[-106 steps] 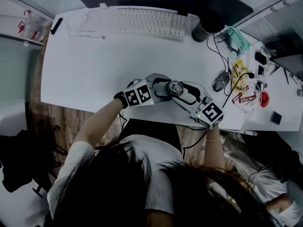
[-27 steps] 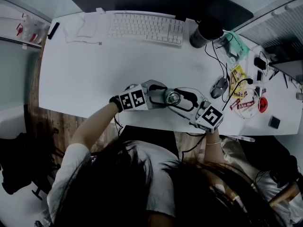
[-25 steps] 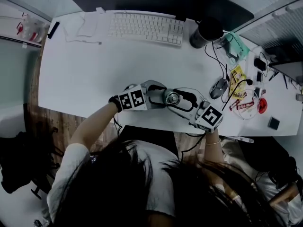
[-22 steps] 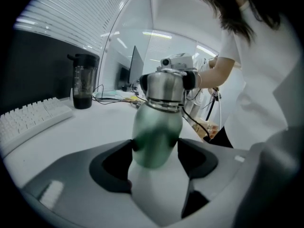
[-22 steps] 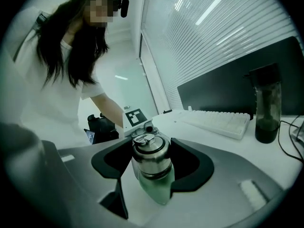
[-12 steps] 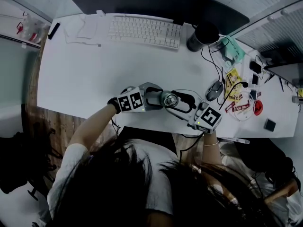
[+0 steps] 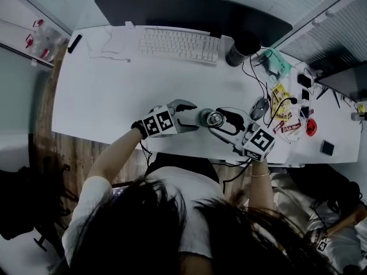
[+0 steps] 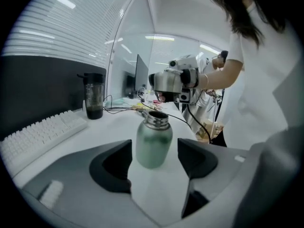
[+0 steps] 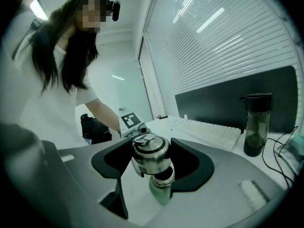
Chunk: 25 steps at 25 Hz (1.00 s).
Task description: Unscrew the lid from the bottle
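A green metal bottle (image 8: 153, 144) stands upright on the white desk (image 7: 114, 96), its steel mouth bare. My left gripper (image 8: 154, 158) is open, its jaws on either side of the bottle without touching it; in the head view the left gripper (image 7: 196, 117) sits just left of the bottle. My right gripper (image 9: 151, 160) is shut on the steel lid (image 9: 149, 153), which hangs a little above the bottle (image 9: 161, 189). Seen from the head view, the lid (image 7: 215, 118) covers the bottle, and the right gripper (image 7: 216, 122) reaches in from the right.
A white keyboard (image 7: 179, 43) and a dark monitor (image 7: 195, 13) lie at the back. A dark tumbler (image 7: 241, 49) stands back right. A mouse (image 7: 256, 109), cables and snack packets (image 7: 284, 105) crowd the right. The desk's front edge runs just below both grippers.
My left gripper was shut on the bottle; it has opened and drawn back a little to the left. The right gripper now holds the lid clear of the bottle's mouth.
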Available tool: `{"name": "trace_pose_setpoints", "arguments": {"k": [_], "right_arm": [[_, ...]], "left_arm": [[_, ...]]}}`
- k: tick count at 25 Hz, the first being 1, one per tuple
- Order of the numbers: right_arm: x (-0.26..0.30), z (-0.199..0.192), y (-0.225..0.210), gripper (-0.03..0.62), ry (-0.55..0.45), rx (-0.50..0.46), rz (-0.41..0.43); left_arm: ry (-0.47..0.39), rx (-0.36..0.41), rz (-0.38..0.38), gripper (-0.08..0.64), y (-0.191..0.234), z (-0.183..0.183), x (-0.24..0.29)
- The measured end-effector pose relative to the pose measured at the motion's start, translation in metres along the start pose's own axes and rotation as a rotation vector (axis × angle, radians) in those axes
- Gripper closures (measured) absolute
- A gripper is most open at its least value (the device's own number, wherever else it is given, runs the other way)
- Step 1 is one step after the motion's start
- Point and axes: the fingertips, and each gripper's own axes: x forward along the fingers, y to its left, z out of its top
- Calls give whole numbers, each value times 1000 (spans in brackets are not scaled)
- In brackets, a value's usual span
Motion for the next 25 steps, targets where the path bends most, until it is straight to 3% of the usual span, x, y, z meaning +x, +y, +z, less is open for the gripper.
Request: {"name": "trace_pose_setpoints", "arguments": {"k": [8, 11, 25], "right_arm": [[-20, 27, 18, 347, -95, -3, -106], [-27, 38, 20, 347, -138, -30, -185], [-75, 79, -13, 347, -249, -86, -615]], "left_arm": [[-100, 56, 109, 229, 6, 43, -33], [-125, 49, 143, 235, 8, 54, -44], [-313, -19, 456, 345, 40, 133, -91]]}}
